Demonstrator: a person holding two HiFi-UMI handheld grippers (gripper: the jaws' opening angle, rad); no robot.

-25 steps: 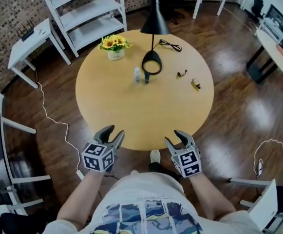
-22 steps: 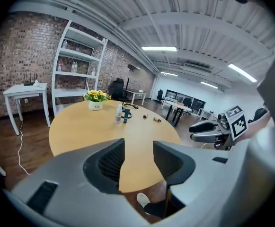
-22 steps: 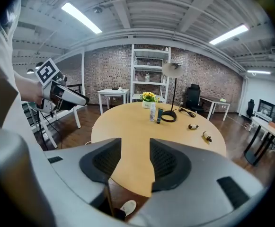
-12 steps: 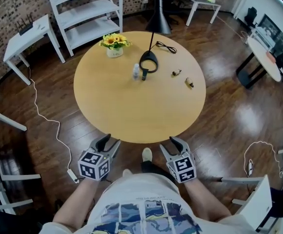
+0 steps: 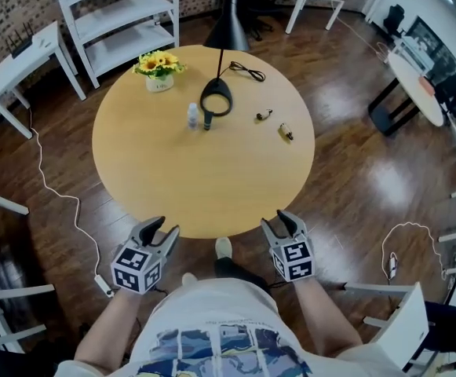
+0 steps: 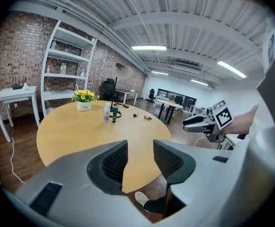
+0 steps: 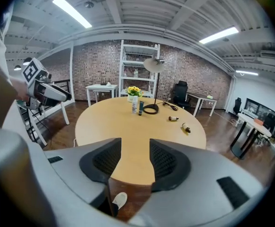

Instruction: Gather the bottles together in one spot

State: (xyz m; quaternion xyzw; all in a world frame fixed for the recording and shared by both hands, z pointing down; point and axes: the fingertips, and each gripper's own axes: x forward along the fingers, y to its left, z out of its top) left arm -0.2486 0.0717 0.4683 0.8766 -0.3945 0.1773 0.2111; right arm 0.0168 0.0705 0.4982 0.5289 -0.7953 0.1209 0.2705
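4 bottles sit on the far half of the round worktop (image 5: pixel 204 181): a clear bottle (image 5: pixel 192 115) and a dark bottle (image 5: pixel 207 120) stand upright just beside each other at the lamp's ring base (image 5: pixel 217 89), while a farther small bottle (image 5: pixel 264 115) and a nearer small bottle (image 5: pixel 286 132) lie on their sides to the right, well apart from the standing pair. Both claws hang off the near edge, close to the person's body: the left claw (image 5: pixel 163 226) and the right claw (image 5: pixel 279 221) each have their jaws partly apart with nothing between them but a sight of wood and floor. Gathering has not begun, by my reading. The main risk is the long reach across: a claw arriving fast could tip the 2 upright bottles, which stand close enough for 1 to knock the other. The lying bottles look likely to roll if nudged off-centre, and the nearer one lies closest to the right rim. The lamp (image 5: pixel 228 30), its cable (image 5: pixel 246 71) and the flower pot (image 5: pixel 158 82) crowd the far side, so a sweep there could snag. The near half is bare and gives wide room for setting bottles down.
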